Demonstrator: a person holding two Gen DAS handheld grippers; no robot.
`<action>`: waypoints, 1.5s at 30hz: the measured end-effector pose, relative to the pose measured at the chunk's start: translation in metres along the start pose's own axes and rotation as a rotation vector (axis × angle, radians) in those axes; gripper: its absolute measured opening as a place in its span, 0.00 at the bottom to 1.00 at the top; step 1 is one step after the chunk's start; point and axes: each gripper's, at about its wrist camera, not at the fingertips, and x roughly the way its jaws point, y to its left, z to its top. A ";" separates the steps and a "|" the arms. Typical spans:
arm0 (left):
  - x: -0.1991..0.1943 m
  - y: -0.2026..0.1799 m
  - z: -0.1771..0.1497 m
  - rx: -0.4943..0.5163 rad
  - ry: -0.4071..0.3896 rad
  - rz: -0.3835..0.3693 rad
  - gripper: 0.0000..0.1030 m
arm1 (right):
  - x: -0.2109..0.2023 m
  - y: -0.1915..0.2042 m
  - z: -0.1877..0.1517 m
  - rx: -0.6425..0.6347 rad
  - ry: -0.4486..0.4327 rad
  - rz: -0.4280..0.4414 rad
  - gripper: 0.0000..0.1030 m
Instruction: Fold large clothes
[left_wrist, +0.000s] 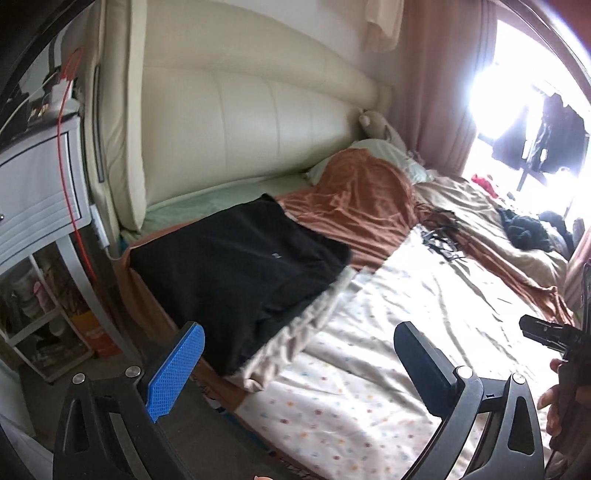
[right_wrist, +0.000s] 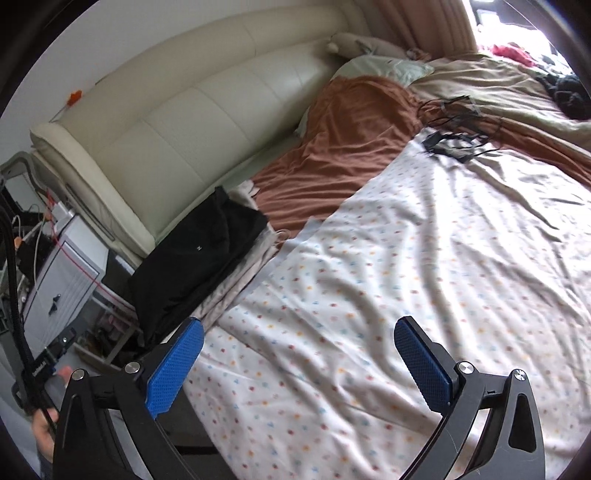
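Your left gripper and right gripper both gaped wide, holding nothing, above the dotted sheet. Black garment lay folded on a beige piece at the bed edge; looked done. Dark clothes far off probably remained.

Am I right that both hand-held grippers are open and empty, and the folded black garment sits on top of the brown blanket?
Nearly. Both the left hand-held gripper and right hand-held gripper are open and empty, but the folded black garment rests on a folded beige cloth, beside the brown blanket. The right wrist view shows it.
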 end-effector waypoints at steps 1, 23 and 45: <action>-0.004 -0.005 -0.001 0.003 -0.004 -0.005 1.00 | -0.005 -0.002 -0.001 -0.003 -0.009 -0.006 1.00; -0.101 -0.097 -0.071 0.211 -0.089 -0.149 1.00 | -0.157 -0.016 -0.114 -0.115 -0.256 -0.167 1.00; -0.178 -0.114 -0.163 0.284 -0.166 -0.237 1.00 | -0.250 -0.015 -0.255 -0.034 -0.353 -0.247 1.00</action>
